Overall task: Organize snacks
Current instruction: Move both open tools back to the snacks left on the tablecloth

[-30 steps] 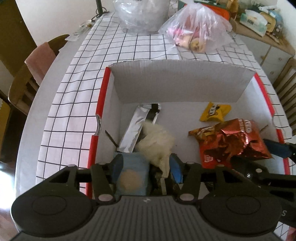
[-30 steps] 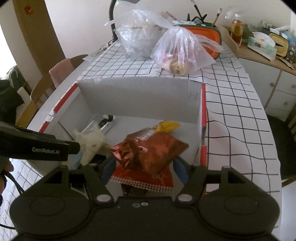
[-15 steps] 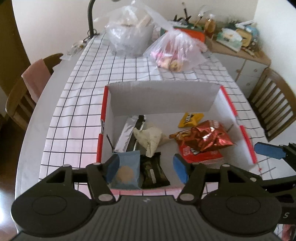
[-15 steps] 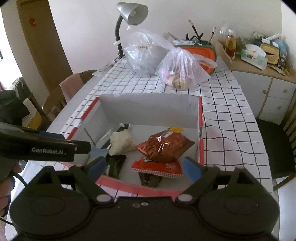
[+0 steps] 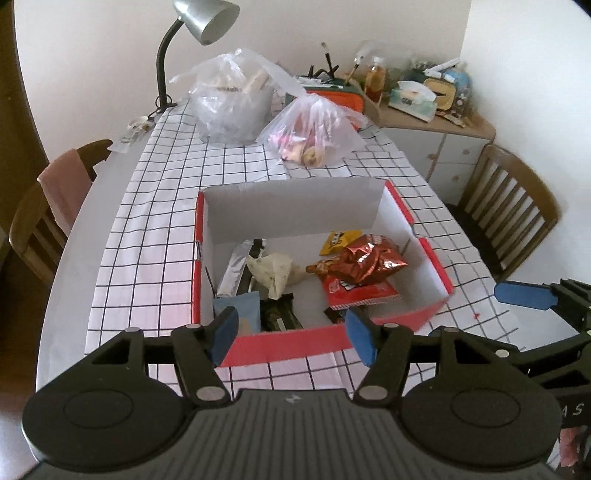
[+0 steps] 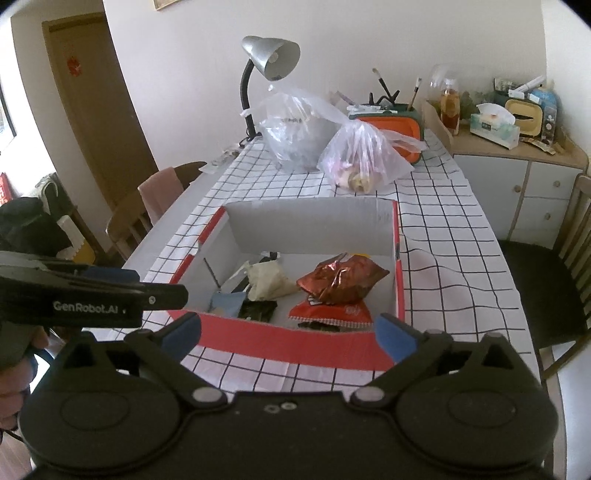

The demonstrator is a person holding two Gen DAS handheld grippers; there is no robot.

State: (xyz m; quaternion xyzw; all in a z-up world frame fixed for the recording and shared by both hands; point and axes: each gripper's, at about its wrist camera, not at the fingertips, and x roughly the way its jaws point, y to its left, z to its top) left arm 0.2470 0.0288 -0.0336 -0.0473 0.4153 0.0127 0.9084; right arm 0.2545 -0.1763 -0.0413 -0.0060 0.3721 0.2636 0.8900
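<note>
Table (image 5: 155, 236): long, rounded edge, covered by a white cloth with a black grid. Two wooden chairs visible in the left wrist view, a slat-backed chair (image 5: 506, 206) on the right side and a second chair (image 5: 40, 218) on the left with a pink cloth draped over its back.

Box (image 5: 291, 345): one, rectangular cardboard, red outside, white inside, open at the top, sitting on the cloth near the table's near end. All loose snacks lie inside it.

Two translucent plastic bags stand beyond the box: a greyish bag (image 5: 231, 107), crumpled, and a smaller pinkish bag (image 5: 314, 133) just to its right. One silver gooseneck lamp (image 5: 201, 22) rises behind them.

Contents of box, counted:
- red foil chip bag (image 5: 360, 264), crinkled and glossy, resting on a flat red packet (image 5: 356, 293), right half
- yellow packet (image 5: 338, 240), small, by the far wall
- cream crumpled wrapper (image 5: 275, 271), centre
- silver foil strip (image 5: 234, 271), long and flat, left side
- light blue pouch (image 5: 238, 310), near-left corner
- dark packet (image 5: 279, 314), just beside the pouch

Left gripper (image 5: 291, 338): blue-padded fingers spread, grasping nothing, held above the near wall of the box. Right gripper (image 6: 288, 336): fingers spread wide, empty, likewise at the near wall.
</note>
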